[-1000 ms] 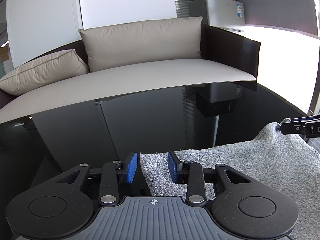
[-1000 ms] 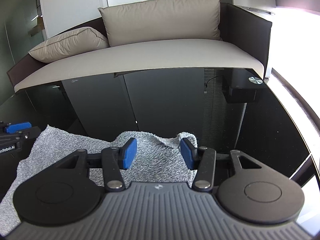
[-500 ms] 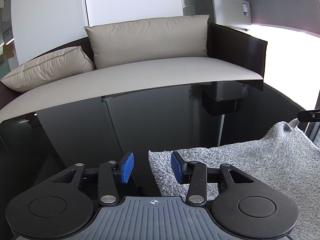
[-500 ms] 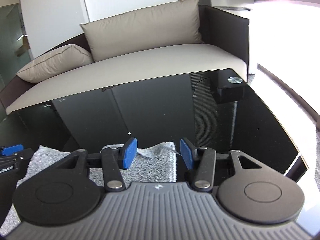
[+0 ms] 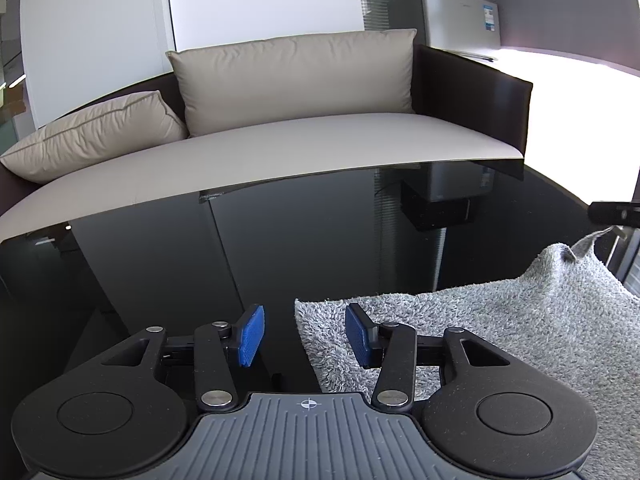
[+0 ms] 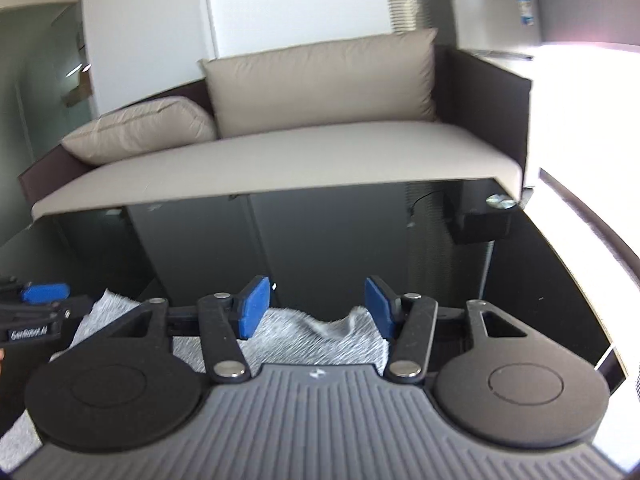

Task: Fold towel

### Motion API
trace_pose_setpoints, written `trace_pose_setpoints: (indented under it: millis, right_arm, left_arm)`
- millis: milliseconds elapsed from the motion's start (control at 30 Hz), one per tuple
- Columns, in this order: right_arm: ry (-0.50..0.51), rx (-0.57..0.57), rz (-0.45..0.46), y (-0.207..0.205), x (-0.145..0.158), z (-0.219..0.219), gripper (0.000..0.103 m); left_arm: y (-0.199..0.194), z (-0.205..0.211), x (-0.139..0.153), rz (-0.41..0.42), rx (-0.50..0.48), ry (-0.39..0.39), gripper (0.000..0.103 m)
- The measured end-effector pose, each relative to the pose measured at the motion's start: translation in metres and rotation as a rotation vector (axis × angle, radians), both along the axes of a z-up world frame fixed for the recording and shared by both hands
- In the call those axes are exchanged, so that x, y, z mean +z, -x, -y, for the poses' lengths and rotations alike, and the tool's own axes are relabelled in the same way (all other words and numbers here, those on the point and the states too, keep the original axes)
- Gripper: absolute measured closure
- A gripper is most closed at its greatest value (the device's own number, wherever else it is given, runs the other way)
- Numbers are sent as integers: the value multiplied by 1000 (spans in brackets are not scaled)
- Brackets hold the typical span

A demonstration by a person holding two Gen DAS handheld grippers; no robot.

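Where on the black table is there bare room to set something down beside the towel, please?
The black table is bare between the grey towel and the sofa along its far edge. It is also bare left of the towel's corner, past the left gripper. The near right is crowded: the towel covers it, with the right gripper over it.

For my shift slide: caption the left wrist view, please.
Left gripper open over the grey towel's near-left corner on the black glass table, beige sofa behind.

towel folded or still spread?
Cannot tell. The grey towel lies mostly flat on the black table, far corner raised; no stacked layers visible, and its near part is hidden.
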State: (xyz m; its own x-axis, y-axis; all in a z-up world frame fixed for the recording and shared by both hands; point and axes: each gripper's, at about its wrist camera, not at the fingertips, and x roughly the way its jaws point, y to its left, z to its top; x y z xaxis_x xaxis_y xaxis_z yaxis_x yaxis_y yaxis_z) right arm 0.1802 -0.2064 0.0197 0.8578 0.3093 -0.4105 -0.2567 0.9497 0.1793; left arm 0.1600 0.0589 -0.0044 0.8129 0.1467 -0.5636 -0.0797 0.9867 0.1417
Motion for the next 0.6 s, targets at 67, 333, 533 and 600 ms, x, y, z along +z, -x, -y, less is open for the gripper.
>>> trace_pose_setpoints:
  millis: [67,333,533,600]
  right_arm:
    - [-67,-32,-24,-3,1,14,44]
    - [-94,-52,59,3,9,22,42]
    - [-176,-52,72,3,16,35,31]
    - [-156,-8,31,-1,12,29,31]
  left_arm:
    - [0,0,0,-2,-1,0,61]
    - [0,0,-1,-6,-3,-1,60]
    - [0,0,-1,-10,-5,-1,60]
    - [0,1,-1,-10,-6,-3,59]
